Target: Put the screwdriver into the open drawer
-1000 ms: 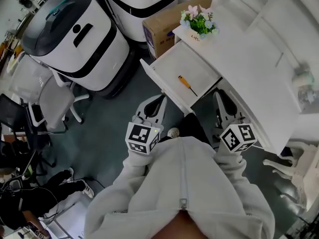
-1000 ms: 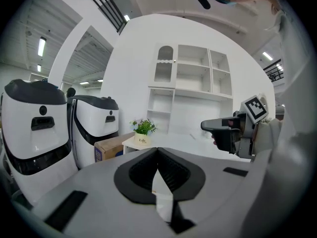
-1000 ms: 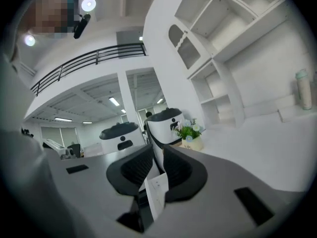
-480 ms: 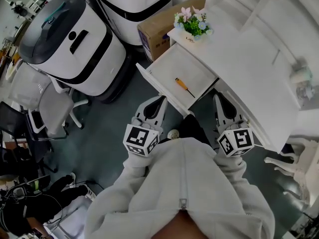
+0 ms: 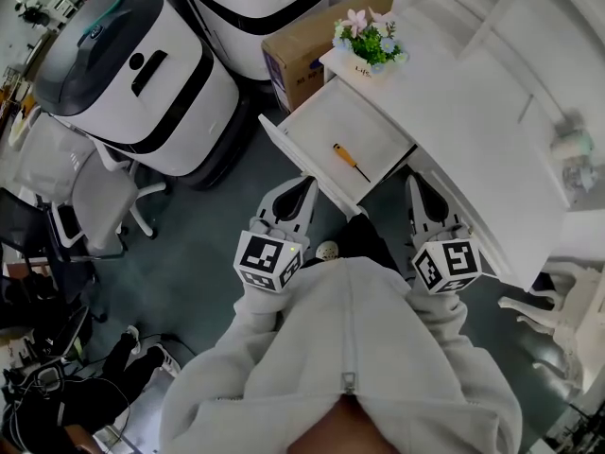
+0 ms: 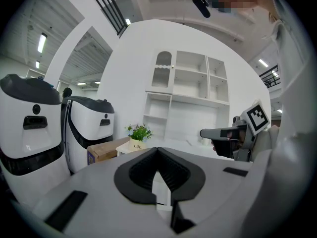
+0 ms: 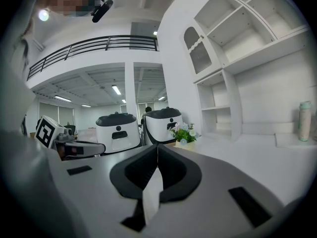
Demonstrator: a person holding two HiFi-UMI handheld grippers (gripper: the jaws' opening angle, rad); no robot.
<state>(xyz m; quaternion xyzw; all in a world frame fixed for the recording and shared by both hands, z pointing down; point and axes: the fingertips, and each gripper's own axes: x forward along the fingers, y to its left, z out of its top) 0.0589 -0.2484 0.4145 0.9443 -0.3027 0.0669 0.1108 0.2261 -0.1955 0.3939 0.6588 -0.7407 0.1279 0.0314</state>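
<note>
— Where is our screwdriver point(image 5: 350, 162)?
— It lies flat inside the open drawer point(image 5: 326, 112), apart from both our tools.
— And our grippers?
— Our left gripper point(image 5: 301, 189) sits near the drawer's front, jaws together, empty. Our right gripper point(image 5: 419, 185), beside the desk point(image 5: 473, 112), has just been closing its jaws. They now meet with nothing between them.

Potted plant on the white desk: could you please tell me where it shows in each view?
Head view: the potted plant is top centre, on the desk corner behind the open drawer.
Left gripper view: plant left of centre, mid-height.
Right gripper view: plant slightly right of centre, mid-height.
Shared landmark: the white machine with a dark top, left of the plant in every view.
</note>
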